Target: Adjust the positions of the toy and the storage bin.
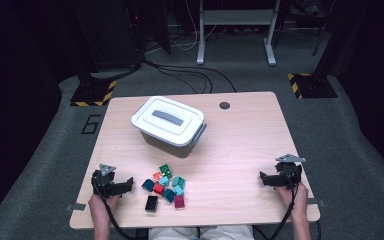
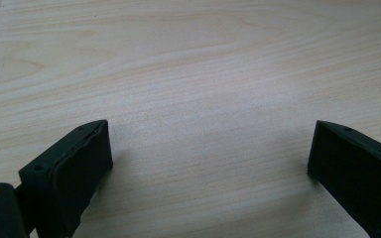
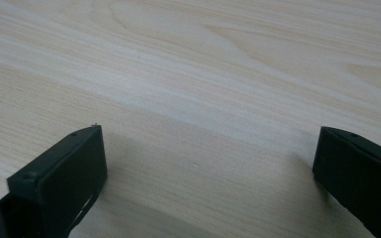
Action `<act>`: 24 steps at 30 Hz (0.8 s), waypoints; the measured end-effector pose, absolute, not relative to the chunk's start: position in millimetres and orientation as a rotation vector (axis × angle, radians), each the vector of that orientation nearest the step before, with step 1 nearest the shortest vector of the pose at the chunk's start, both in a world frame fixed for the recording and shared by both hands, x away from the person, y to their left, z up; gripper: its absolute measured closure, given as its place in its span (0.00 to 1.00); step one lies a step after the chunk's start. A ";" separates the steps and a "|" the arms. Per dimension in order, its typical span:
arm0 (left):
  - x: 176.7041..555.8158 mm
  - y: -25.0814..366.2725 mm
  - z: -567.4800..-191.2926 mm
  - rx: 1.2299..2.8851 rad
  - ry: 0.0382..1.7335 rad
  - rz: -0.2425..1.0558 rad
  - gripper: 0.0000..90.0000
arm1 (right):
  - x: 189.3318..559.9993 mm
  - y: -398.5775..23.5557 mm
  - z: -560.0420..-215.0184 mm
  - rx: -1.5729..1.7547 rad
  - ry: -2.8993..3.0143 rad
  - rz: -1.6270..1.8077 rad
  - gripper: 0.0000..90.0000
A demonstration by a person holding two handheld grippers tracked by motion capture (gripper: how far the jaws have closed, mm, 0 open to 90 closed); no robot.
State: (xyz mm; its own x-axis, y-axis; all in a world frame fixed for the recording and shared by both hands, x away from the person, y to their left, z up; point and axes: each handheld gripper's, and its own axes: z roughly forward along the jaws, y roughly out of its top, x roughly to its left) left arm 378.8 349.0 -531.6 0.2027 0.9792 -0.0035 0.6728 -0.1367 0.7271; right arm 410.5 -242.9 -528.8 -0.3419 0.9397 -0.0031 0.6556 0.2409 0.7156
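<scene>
Two claws rest on the pale wooden counter (image 1: 240, 150), both gaping and empty. White lidded plastic bin (image 1: 169, 126) sits ahead of left claw (image 1: 126, 186); small colourful blocks (image 1: 165, 186) just beside it, well apart from right claw (image 1: 264, 177). Risk: tight cluster, a wide grab scatters neighbours.

A white plastic storage box (image 1: 168, 127) with a grey handle on its closed lid stands on the wooden table (image 1: 245, 145). A small round cable hole (image 1: 224, 105) lies just beside the box, nearer the table's far edge. Beyond the box, black cables (image 1: 180, 75) trail over the grey carpet, near a white metal frame (image 1: 235, 30). Two yellow-and-black striped base plates (image 1: 94, 93) flank the table's far corners.
</scene>
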 end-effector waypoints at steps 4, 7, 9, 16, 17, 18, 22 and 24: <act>379.0 348.7 -531.9 1.874 1.537 0.655 0.04 | 410.6 -242.0 -528.7 1.454 2.089 0.880 0.00; 379.4 349.0 -531.9 1.875 1.535 0.658 0.04 | 410.4 -241.5 -528.8 1.447 2.094 0.884 0.00; 379.8 349.3 -532.0 1.876 1.529 0.658 0.04 | 410.3 -241.4 -528.8 1.446 2.094 0.885 0.00; 380.7 350.7 -531.6 1.893 1.517 0.648 0.03 | 410.5 -241.2 -528.8 1.441 2.097 0.885 0.00; 380.7 351.0 -531.7 1.895 1.513 0.646 0.03 | 410.5 -241.1 -528.8 1.441 2.096 0.885 0.00; 380.8 351.3 -531.7 1.898 1.509 0.645 0.03 | 410.4 -241.1 -528.7 1.441 2.095 0.883 0.00; 381.7 352.3 -531.6 1.894 1.502 0.625 0.02 | 410.7 -241.2 -528.8 1.440 2.099 0.887 0.00; 382.4 352.8 -531.4 1.881 1.492 0.616 0.01 | 410.5 -240.9 -528.8 1.441 2.101 0.888 0.00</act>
